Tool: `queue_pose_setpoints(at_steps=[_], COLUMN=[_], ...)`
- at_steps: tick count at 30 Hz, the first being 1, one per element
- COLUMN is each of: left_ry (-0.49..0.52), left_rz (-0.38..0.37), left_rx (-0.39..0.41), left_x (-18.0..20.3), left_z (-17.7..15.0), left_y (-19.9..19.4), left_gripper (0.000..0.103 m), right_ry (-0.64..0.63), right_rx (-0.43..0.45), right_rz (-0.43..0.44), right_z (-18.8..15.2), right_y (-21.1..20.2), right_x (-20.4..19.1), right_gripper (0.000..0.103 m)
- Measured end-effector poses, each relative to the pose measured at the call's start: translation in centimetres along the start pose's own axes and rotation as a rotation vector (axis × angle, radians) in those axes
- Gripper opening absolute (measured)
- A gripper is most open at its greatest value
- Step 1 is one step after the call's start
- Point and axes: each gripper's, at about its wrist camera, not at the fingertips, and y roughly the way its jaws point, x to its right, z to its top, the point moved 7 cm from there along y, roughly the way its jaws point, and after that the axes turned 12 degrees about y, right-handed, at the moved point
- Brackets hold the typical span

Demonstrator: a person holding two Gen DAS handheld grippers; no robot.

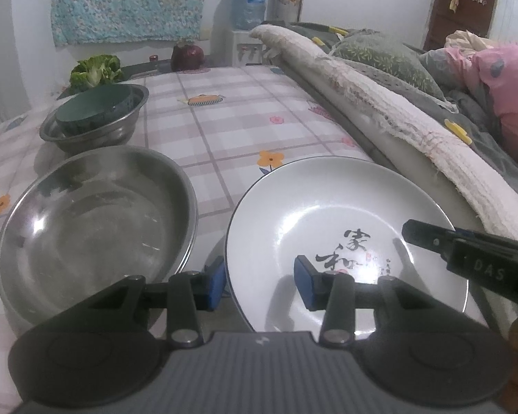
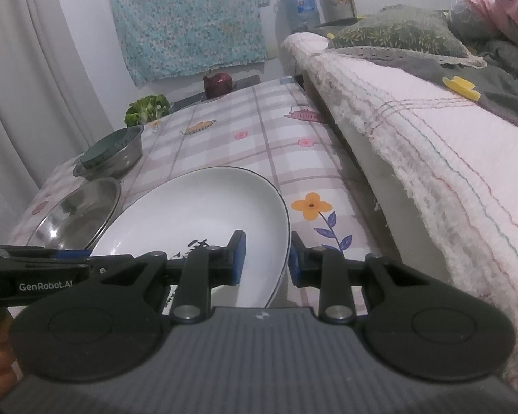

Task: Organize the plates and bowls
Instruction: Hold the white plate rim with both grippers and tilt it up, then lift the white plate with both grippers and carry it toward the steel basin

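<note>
White plate on checked tablecloth, left gripper and right gripper each straddling its rim, grasp uncertain

Glossy white ceramic plate, scuffed shiny steel basin, matt checked tablecloth

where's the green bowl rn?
The dark green bowl sits nested inside the smaller steel bowl at the table's far left in both wrist views, beyond the large steel basin and just before the leafy greens.
</note>
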Motion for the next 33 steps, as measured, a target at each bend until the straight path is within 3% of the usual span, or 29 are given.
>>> queue_pose_setpoints(at_steps=[18, 33], left_ry=[-0.057, -0.166], left_rz=[0.013, 0.094], left_rx=[0.082, 0.106], left_x=[-2.2, -10.9], left_z=[1.6, 0.5], left_y=[-2.9, -5.0], left_gripper=[0.043, 0.043], right_ry=[-0.031, -0.092], right_rx=[0.047, 0.011], right_rz=[0.028, 0.115], right_z=[2.1, 1.6], right_y=[-1.6, 1.7], right_x=[-3.0, -11.4], right_gripper=[0.026, 0.026])
